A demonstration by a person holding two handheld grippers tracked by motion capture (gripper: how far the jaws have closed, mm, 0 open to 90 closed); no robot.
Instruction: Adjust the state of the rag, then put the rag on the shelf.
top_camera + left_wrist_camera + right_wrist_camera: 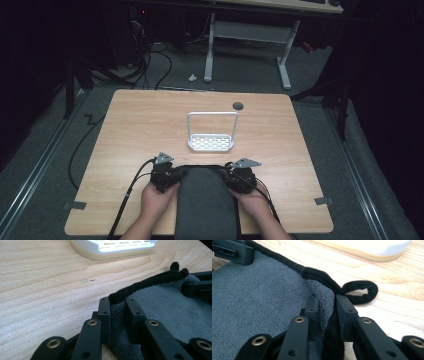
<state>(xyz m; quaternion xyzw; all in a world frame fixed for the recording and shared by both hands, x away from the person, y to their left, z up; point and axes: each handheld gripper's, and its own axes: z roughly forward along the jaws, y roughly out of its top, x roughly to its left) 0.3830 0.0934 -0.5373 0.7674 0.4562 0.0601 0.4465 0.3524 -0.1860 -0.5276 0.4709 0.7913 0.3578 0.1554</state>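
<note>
Both far corners of the grey towel (206, 200) are pinched, left hand-held gripper (165, 175) and right hand-held gripper (240, 176) clamped; it lies unlifted near the white rack (211, 143).

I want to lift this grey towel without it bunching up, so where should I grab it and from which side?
Grip the grey towel at its two far corners on the black-trimmed edge, where the left gripper and the right gripper each pinch a corner, the right one by the hanging loop. Come from the near side, low along the table; the towel lies flat, so the corners probably lift it evenly.
</note>
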